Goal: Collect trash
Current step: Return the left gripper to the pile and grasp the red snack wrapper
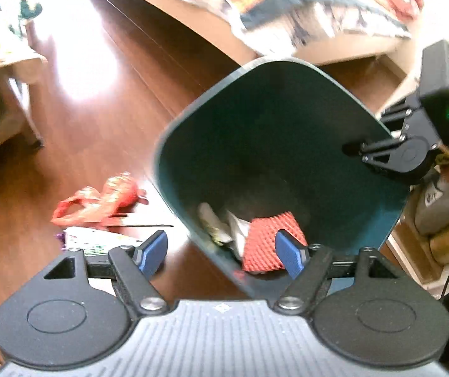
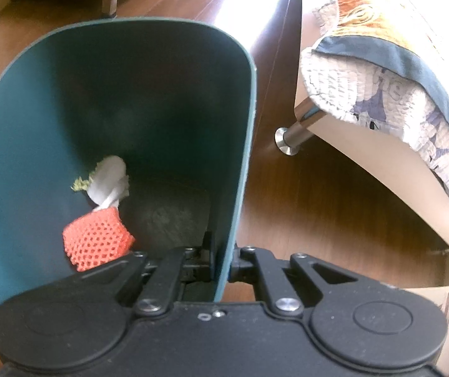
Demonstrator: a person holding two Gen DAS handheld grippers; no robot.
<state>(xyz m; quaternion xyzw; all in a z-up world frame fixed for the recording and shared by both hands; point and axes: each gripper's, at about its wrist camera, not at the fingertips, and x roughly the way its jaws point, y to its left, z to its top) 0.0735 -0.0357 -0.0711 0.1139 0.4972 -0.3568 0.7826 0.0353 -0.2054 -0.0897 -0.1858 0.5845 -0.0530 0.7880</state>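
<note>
A dark teal trash bin (image 1: 287, 125) is tilted, its mouth toward both cameras. Inside lie an orange-red foam net (image 1: 268, 245) and crumpled white paper (image 1: 221, 223); both also show in the right wrist view, the net (image 2: 95, 238) below the paper (image 2: 108, 179). My right gripper (image 2: 222, 264) is shut on the bin's wall (image 2: 233, 188), one finger inside and one outside; it also shows in the left wrist view (image 1: 354, 149). My left gripper (image 1: 221, 251) is open and empty at the bin's near rim. A red wrapper (image 1: 98, 204) and a white printed packet (image 1: 98, 238) lie on the floor to its left.
The floor is dark wood (image 1: 92, 125) with bright sun glare. A bed with a patterned quilt (image 2: 381, 72) and a metal leg (image 2: 290, 141) stands right of the bin. A low wooden table (image 1: 4, 106) stands at the left. Bags (image 1: 441, 207) sit at the far right.
</note>
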